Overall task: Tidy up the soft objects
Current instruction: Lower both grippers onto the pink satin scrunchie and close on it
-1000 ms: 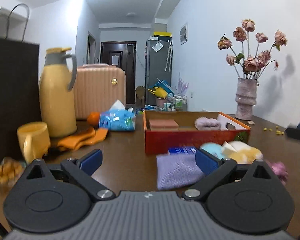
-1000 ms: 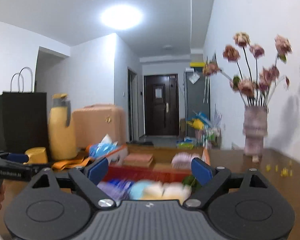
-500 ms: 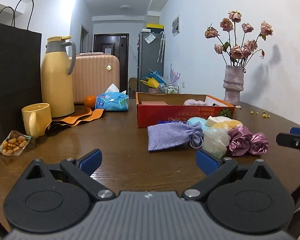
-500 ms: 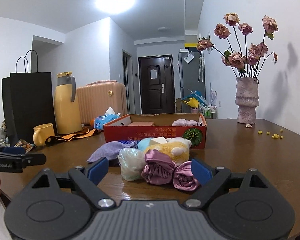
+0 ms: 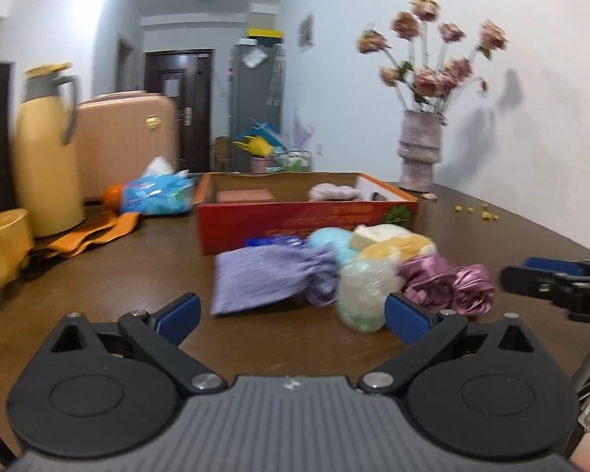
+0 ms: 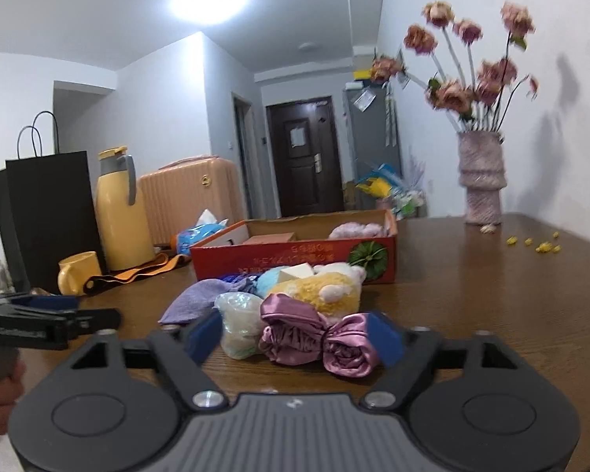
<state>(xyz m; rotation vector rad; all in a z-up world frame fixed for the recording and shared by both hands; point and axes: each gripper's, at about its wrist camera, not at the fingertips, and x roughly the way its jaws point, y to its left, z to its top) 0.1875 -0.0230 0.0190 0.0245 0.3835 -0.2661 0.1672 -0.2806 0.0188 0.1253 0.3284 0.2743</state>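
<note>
A pile of soft things lies on the brown table before an open red cardboard box (image 5: 306,218) (image 6: 295,253): a purple drawstring pouch (image 5: 267,275) (image 6: 194,303), a pale green bath sponge (image 5: 364,289) (image 6: 238,324), a yellow plush toy (image 6: 326,289) (image 5: 397,246) and a pink satin scrunchie (image 6: 314,338) (image 5: 448,281). The box holds a lilac fluffy item (image 5: 332,192) and a pink block (image 5: 244,196). My left gripper (image 5: 291,314) is open, just short of the pouch and sponge. My right gripper (image 6: 295,334) is open, its blue pads either side of the scrunchie and sponge.
A yellow thermos (image 5: 45,149), yellow mug (image 5: 4,244), orange cloth (image 5: 94,232), tissue pack (image 5: 157,196) and black paper bag (image 6: 47,212) stand at the left. A vase of dried roses (image 6: 482,181) stands at the back right. Yellow crumbs (image 6: 539,244) lie near it.
Both grippers have moved forward to the pile and tilted down a little. The scrunchie now sits between my right gripper's pads. Both stay open.
</note>
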